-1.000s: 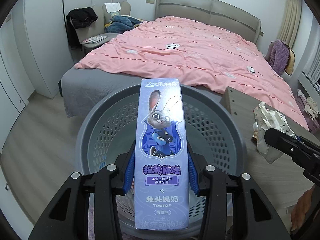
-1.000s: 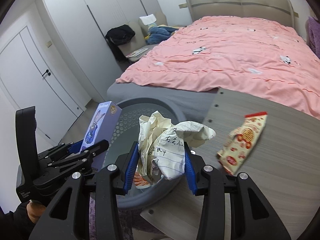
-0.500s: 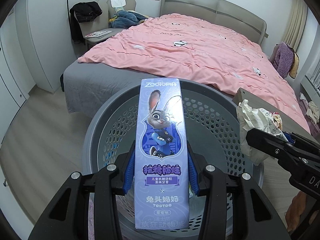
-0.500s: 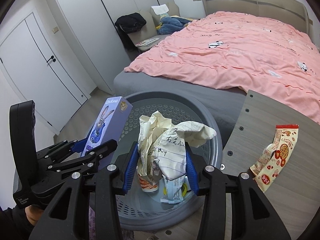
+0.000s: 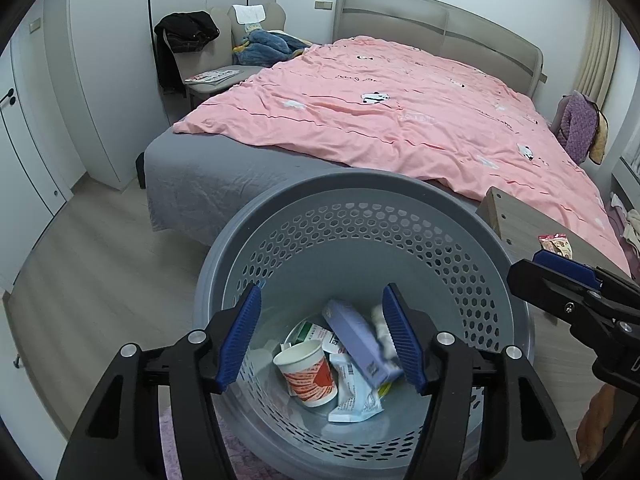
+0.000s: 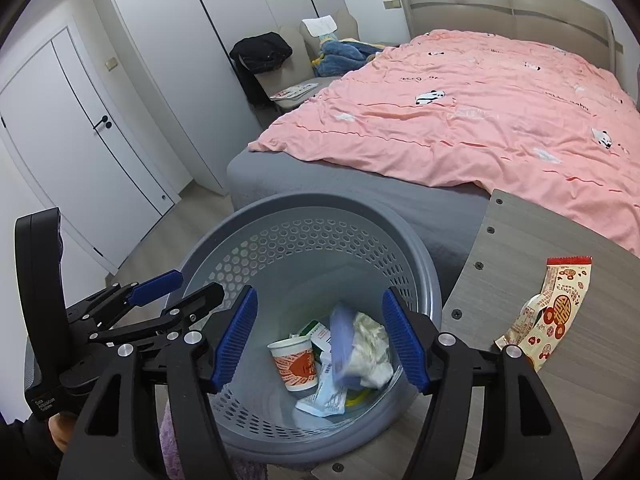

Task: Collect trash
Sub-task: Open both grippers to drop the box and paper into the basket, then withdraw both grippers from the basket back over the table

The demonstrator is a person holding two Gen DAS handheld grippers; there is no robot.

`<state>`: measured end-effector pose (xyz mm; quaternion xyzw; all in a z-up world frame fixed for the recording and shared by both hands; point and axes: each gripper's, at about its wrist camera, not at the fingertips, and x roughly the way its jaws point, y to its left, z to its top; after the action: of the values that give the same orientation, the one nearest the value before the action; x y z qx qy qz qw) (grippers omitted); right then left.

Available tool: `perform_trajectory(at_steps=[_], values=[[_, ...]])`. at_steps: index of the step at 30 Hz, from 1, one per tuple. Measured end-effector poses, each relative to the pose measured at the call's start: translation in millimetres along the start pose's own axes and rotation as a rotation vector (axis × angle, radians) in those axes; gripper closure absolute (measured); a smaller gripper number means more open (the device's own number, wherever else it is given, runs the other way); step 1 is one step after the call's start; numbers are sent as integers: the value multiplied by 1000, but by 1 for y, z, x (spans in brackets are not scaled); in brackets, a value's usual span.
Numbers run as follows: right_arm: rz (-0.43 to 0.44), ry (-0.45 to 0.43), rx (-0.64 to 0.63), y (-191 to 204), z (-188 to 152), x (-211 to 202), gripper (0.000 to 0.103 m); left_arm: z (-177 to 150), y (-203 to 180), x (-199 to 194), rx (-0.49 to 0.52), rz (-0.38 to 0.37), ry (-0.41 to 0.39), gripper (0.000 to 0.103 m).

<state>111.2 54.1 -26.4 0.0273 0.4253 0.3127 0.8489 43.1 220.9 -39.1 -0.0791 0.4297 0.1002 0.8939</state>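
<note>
Both grippers hang over a grey perforated bin (image 5: 360, 196) (image 6: 304, 216). The jaws of my left gripper (image 5: 322, 334) are opening and nothing is between them. My right gripper (image 6: 320, 334) is opening too, its jaws bare. Down in the bin lie the purple toothpaste box (image 5: 360, 344) (image 6: 340, 344), the crumpled paper (image 6: 372, 344), a paper cup (image 5: 306, 372) (image 6: 294, 364) and a white wrapper (image 5: 354, 396). A red and cream snack wrapper (image 6: 552, 312) (image 5: 554, 244) lies on the wooden table (image 6: 520, 240) to the right of the bin.
A bed with a pink duvet (image 5: 400, 112) stands just behind the bin and table. A chair with clothes (image 5: 224, 52) and white wardrobe doors (image 6: 80, 120) are at the back left. Bare wood floor (image 5: 100, 272) lies to the left of the bin.
Both grippers opened. The toothpaste box dropped from the left one and the crumpled paper from the right one, and both now lie in the bin.
</note>
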Motion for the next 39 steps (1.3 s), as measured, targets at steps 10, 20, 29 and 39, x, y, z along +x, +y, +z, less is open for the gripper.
perform_trajectory(at_steps=[10, 20, 29, 39], values=[[-6, -4, -1, -1, -6, -2, 37, -3, 3, -7, -12, 14, -10, 38], [-14, -13, -3, -1, -13, -11, 33, -6, 0, -17, -5, 21, -27, 36], [-20, -15, 19, -8, -21, -21, 33, -12, -11, -20, 6, 9, -18, 36], [-32, -36, 61, -27, -31, -35, 29, -19, -33, -24, 46, 1, -9, 32]])
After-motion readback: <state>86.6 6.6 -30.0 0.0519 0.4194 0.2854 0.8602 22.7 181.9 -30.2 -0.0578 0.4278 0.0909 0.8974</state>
